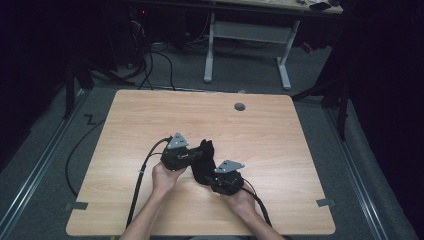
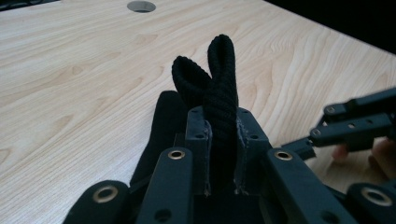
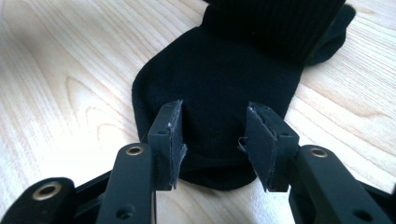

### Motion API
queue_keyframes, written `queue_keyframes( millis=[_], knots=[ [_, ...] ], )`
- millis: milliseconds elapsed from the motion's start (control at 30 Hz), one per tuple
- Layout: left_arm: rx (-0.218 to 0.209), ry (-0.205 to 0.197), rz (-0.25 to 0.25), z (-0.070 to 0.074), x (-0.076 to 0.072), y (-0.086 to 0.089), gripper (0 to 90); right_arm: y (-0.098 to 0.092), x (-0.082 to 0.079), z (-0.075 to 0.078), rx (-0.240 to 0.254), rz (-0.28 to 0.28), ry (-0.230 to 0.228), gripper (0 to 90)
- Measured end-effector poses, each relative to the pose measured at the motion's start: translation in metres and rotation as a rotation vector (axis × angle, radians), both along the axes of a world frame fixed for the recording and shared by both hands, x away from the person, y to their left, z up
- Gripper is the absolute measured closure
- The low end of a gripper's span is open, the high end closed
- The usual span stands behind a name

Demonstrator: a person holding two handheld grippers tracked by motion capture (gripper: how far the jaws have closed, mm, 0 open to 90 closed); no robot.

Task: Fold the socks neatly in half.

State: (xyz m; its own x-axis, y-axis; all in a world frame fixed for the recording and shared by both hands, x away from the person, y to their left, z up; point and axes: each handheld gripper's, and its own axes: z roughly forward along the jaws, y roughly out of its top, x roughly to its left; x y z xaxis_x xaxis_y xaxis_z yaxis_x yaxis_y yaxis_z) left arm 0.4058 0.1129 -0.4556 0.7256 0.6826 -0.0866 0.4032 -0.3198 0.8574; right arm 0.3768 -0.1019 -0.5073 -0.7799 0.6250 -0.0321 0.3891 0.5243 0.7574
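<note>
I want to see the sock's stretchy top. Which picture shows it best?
The left gripper view: the black ribbed knit sock has its cuff pinched upright in the left tool. The right gripper view shows its flat foot end; the high view shows a dark lump.

This looked like a lab or recording room rather than a home. A bare wooden table [image 1: 150,115] with a cable hole [image 1: 240,106] stood on grey carpet [image 1: 45,200], flanked by metal floor rails [image 1: 35,170]. Behind it, a white-legged desk [image 1: 247,35] had loose cables [image 1: 155,60] trailing across the floor beside it, tape marks [image 1: 76,205] sat at the table's corners, and the surroundings lay dark.
</note>
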Motion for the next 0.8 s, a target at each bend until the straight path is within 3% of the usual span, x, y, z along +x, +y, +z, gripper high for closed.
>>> queue_keyframes(
  millis=[133,200,400,467,500,600,733,800],
  knots=[
    [0.095,-0.014,-0.026,-0.006,-0.016,-0.011,77.9,0.003,0.003,0.000,0.000,-0.012,0.004,56.9],
    [0.084,0.000,-0.029,-0.013,-0.022,-0.014,77.3,0.003,0.002,-0.001,0.006,-0.016,-0.003,56.9],
    [0.099,0.064,-0.017,-0.030,-0.020,-0.014,76.5,-0.001,0.001,0.003,0.016,-0.020,-0.002,56.1],
    [0.096,0.075,-0.016,-0.035,-0.019,-0.013,76.5,-0.007,-0.003,0.007,0.051,-0.020,-0.012,56.7],
    [0.097,0.079,-0.016,-0.036,-0.018,-0.013,76.5,-0.008,-0.003,0.008,0.056,-0.015,0.006,56.8],
    [0.099,0.075,-0.008,-0.037,-0.014,-0.012,76.6,-0.008,-0.001,0.006,0.031,-0.001,0.045,58.0],
    [0.094,0.083,0.006,-0.039,0.001,-0.013,77.0,0.002,0.005,0.004,-0.008,-0.015,0.034,58.8],
    [0.090,0.083,0.013,-0.039,0.009,-0.014,77.0,0.007,0.009,0.005,-0.005,-0.034,0.050,58.9]
  ],
)
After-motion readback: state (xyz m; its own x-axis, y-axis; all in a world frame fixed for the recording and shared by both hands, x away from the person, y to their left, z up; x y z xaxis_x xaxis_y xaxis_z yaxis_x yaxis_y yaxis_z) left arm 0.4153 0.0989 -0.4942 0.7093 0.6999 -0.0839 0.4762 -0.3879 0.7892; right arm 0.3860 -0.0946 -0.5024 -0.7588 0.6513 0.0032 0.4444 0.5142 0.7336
